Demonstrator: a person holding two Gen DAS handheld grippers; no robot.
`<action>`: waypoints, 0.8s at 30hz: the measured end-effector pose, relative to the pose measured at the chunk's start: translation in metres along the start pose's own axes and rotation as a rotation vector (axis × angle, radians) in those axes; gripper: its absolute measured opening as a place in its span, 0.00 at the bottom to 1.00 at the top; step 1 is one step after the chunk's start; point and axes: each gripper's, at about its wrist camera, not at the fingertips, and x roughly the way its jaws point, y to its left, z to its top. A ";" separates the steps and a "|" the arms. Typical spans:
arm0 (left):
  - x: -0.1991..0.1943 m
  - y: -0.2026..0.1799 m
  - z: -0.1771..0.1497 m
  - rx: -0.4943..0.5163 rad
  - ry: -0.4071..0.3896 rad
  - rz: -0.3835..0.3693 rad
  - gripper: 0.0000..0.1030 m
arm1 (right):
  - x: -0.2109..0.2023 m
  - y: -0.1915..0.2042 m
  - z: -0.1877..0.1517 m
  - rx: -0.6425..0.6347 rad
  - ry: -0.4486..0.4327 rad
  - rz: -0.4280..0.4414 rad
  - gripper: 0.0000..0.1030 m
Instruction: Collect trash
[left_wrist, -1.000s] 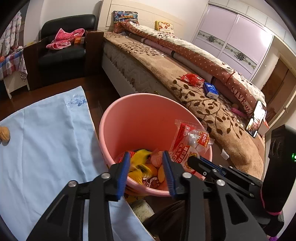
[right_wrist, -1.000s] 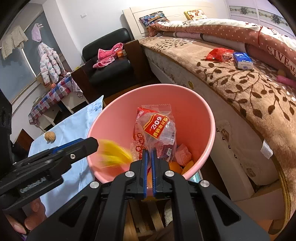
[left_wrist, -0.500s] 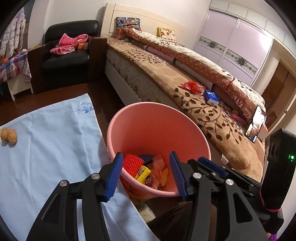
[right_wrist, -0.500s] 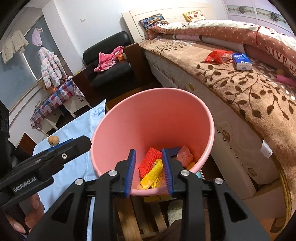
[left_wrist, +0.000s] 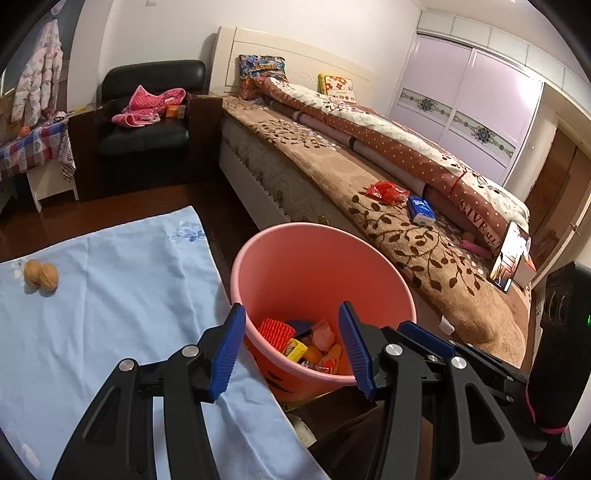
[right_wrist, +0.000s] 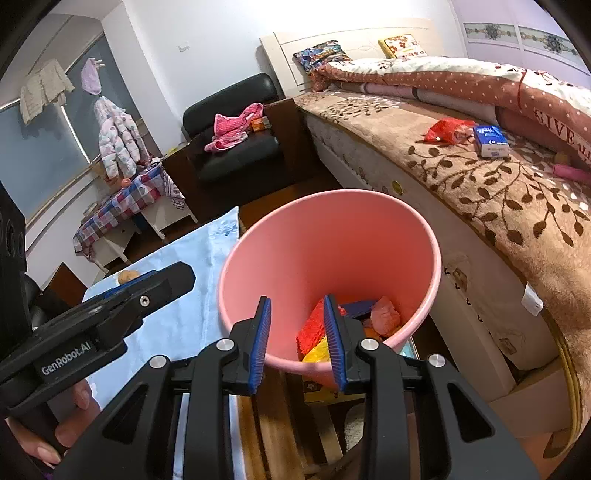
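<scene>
Two hand-held grippers hovered side by side over a pink plastic bucket (left_wrist: 321, 258), and neither one held anything. In the left wrist view, the left gripper (left_wrist: 291, 349) had its blue-padded jaws spread wide, framing the near rim of the bucket. In the right wrist view, the right gripper (right_wrist: 297, 343) had its jaws parted by a narrower gap, also just above the near rim. The trash (left_wrist: 299, 341) lay at the bottom of the bucket: a red ridged wrapper (right_wrist: 314, 328), a yellow packet (left_wrist: 294, 349), a pink crumpled piece (right_wrist: 385, 317), a dark blue piece and some orange bits. The bucket stood at the right edge of a table covered with a light blue cloth (left_wrist: 110, 306). Two walnuts (left_wrist: 40, 275) sat touching each other near the cloth's far left edge, well apart from the bucket. Beyond the bucket ran a bed (left_wrist: 369, 184) with a brown leaf-patterned blanket; on it, near the rolled quilt, lay a red wrapper (left_wrist: 388, 192) and just beside it a small blue and white tissue pack (left_wrist: 421, 210). A black armchair (left_wrist: 147, 122) with pink clothing on it stood by the head of the bed.
</scene>
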 end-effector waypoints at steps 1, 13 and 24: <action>-0.003 0.001 0.000 -0.001 -0.006 0.003 0.50 | -0.001 0.001 -0.001 -0.004 -0.001 0.001 0.29; -0.036 0.018 -0.010 -0.035 -0.042 0.055 0.48 | -0.019 0.033 -0.006 -0.057 -0.036 0.017 0.29; -0.080 0.034 -0.029 -0.047 -0.113 0.115 0.43 | -0.039 0.074 -0.022 -0.110 -0.088 0.028 0.29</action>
